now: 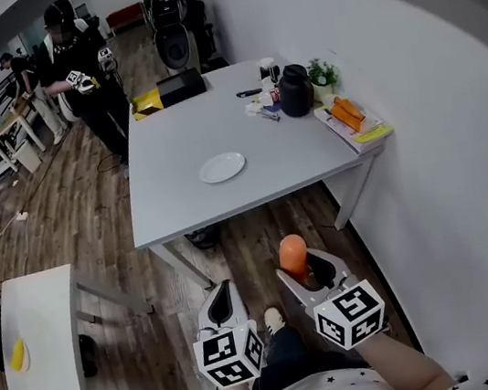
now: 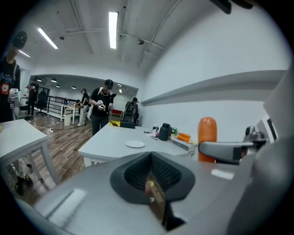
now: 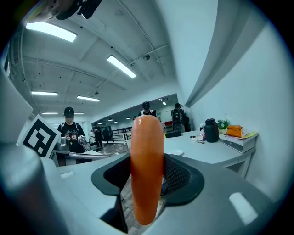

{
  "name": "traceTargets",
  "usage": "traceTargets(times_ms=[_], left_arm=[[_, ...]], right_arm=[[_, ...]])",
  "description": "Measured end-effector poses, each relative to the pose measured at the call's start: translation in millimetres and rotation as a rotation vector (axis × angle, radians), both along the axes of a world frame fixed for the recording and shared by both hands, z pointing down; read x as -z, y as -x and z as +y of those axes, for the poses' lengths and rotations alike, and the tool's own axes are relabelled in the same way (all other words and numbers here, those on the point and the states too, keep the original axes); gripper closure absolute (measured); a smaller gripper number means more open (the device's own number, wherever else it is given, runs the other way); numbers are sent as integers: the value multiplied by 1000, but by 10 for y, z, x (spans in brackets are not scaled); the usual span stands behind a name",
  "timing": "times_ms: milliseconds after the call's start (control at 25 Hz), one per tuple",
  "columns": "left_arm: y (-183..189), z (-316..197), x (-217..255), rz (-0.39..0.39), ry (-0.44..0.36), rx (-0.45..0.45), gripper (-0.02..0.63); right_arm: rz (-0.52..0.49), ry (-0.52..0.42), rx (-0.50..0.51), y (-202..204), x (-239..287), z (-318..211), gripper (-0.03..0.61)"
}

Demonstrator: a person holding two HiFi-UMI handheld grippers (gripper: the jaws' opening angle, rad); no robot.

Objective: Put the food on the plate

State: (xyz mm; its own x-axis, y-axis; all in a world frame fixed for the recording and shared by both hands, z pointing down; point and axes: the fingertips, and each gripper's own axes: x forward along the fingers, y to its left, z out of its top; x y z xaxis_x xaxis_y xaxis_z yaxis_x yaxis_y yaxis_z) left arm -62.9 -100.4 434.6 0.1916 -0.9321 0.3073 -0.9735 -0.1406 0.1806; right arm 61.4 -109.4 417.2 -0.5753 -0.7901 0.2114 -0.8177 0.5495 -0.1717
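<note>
An orange sausage-shaped piece of food (image 1: 293,253) stands upright between the jaws of my right gripper (image 1: 305,269), which is shut on it. In the right gripper view the food (image 3: 147,170) fills the middle, gripped by the right gripper (image 3: 146,181). My left gripper (image 1: 224,296) is beside it, shut and empty; in its own view the left gripper (image 2: 149,158) shows closed jaws, with the food (image 2: 207,133) to the right. Both are held low, short of the grey table (image 1: 213,120). A small white plate (image 1: 222,167) lies empty on it, plate (image 2: 135,144), plate (image 3: 176,152).
At the table's far right are a black jug (image 1: 294,90), a small plant (image 1: 322,73) and orange items on a book stack (image 1: 348,114). A black box (image 1: 180,86) sits at the far edge. A white table (image 1: 45,362) is at left. People (image 1: 75,69) stand beyond.
</note>
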Motion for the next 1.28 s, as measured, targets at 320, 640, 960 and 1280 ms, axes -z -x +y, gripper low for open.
traceTargets(times_ms=[320, 640, 960, 1280], left_arm=[[70, -1048, -179, 5, -5, 30, 606], [279, -2187, -318, -2, 26, 67, 606], [524, -2892, -688, 31, 110, 106, 606], [579, -3245, -880, 37, 168, 95, 606]], right_arm=[[39, 6, 38, 84, -206, -1082, 362], [224, 20, 188, 338, -408, -2523, 362], [716, 27, 558, 840, -1010, -3904, 362], [1239, 84, 919, 1294, -1929, -4581, 362]])
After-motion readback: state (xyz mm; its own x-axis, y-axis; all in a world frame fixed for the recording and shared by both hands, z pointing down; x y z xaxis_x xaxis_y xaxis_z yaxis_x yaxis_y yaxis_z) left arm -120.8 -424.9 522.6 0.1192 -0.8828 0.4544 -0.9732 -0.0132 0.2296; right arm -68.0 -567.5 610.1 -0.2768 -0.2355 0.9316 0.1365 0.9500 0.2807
